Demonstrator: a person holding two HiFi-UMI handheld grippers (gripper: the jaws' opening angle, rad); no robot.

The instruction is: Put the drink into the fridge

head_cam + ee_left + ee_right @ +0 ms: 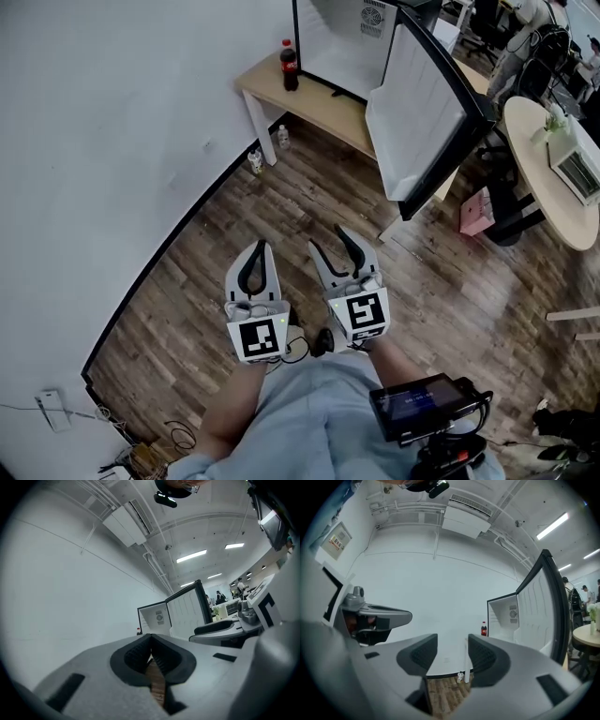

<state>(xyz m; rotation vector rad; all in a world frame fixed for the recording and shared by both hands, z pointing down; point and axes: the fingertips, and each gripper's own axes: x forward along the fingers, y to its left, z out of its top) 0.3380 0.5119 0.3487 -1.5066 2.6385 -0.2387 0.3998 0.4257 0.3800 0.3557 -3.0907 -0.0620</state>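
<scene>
Two grippers, both held level at waist height over the wood floor (281,202), well short of the surface (314,105); judged an approach posture, nothing collected yet.

1. Left gripper (260,247): jaws together, nothing between them; likely idle for this task.
2. Right gripper (328,239): jaws apart and empty, aimed toward the surface; probably readied to take the drink.
3. Drink (289,64): dark cola bottle with a red cap, upright at the left corner of the surface, close to the wall and just beside the fridge; not yet inside it.
4. Fridge (342,37): small white unit standing on the surface, with its door (427,112) swung wide past the front edge, so the interior is ready to receive the bottle.
5. Surface: pale wooden table on white legs, set against a white wall (112,141).
6. Floor items: two small bottles (255,160) beside the left leg.
7. Room: a round table (544,173) at the right and office desks beyond.
</scene>
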